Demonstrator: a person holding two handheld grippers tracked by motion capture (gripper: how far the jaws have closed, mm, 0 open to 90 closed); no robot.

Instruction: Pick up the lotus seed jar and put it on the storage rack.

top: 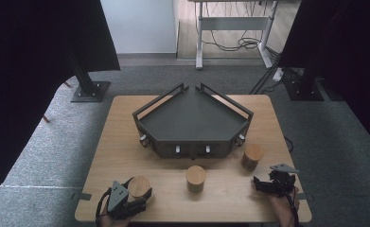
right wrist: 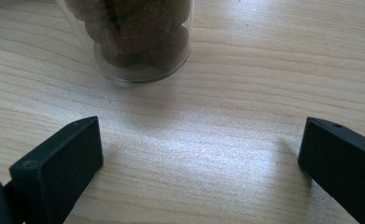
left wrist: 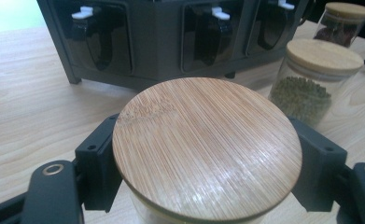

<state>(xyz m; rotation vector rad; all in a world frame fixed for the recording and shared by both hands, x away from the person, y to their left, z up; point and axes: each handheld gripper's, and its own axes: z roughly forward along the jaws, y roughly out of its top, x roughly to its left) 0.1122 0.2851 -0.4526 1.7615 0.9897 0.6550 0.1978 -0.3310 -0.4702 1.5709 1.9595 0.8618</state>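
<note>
The left gripper (top: 134,201) is clamping a round glass jar with a bamboo lid (left wrist: 207,148); the right gripper (right wrist: 201,158) is gaping wide above the wooden table (right wrist: 245,70).

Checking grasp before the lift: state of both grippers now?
Left gripper: closed on the near-left jar, jaws clamping its sides under the bamboo lid.
Right gripper: open, nothing between the jaws; a jar stands ahead, apart.

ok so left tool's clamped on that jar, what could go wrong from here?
1. The left tool grips the jar just under its bamboo lid, so it may tilt or slip when lifted.
2. The green-bean jar stands close beside it and could be knocked.
3. The rack's rail could catch the jar's base.
</note>
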